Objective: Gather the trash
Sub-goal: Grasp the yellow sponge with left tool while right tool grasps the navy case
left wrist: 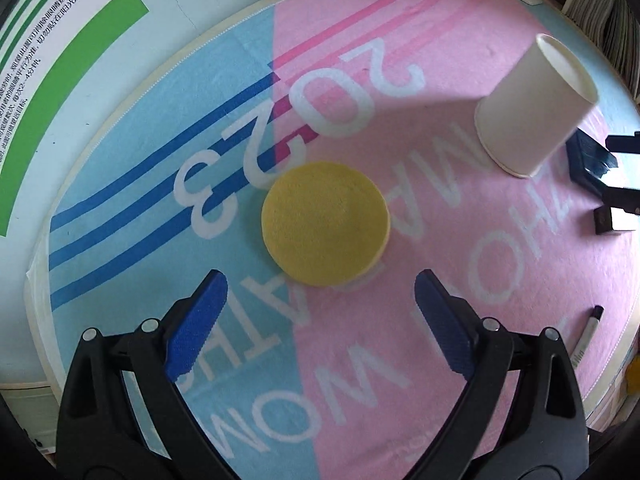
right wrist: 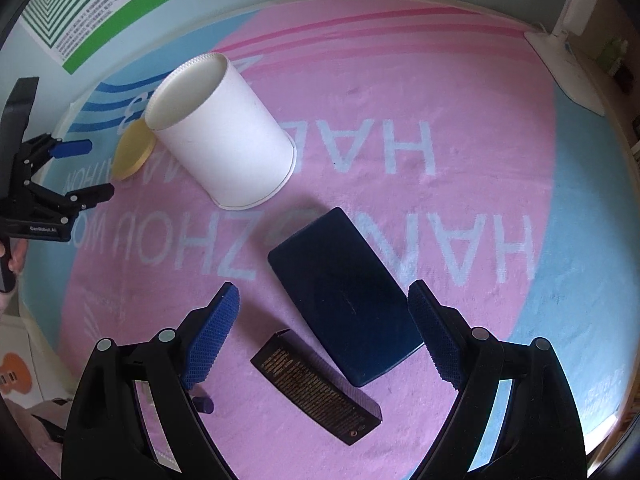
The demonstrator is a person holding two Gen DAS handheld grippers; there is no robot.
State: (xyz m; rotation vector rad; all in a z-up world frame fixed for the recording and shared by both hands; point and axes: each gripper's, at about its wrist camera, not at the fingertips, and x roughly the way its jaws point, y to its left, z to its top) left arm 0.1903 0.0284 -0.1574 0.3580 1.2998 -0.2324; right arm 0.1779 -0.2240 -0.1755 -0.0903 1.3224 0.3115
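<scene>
A round yellow sponge disc (left wrist: 325,224) lies flat on the pink and blue mat (left wrist: 400,240), just ahead of my left gripper (left wrist: 320,320), which is open and empty. A white cup (left wrist: 534,106) stands upside down to the right of the disc; it also shows in the right wrist view (right wrist: 222,132), with the disc (right wrist: 132,152) behind it. My right gripper (right wrist: 324,336) is open and empty, with a dark blue flat case (right wrist: 344,292) and a black box with gold print (right wrist: 316,386) lying between its fingers. The left gripper (right wrist: 92,168) shows at the far left there.
A marker pen (left wrist: 586,336) lies at the mat's right edge. A white and green printed sheet (left wrist: 48,80) lies beyond the mat on the left. A white lamp base (right wrist: 568,68) stands at the far right. Books (left wrist: 600,4) line the far right corner.
</scene>
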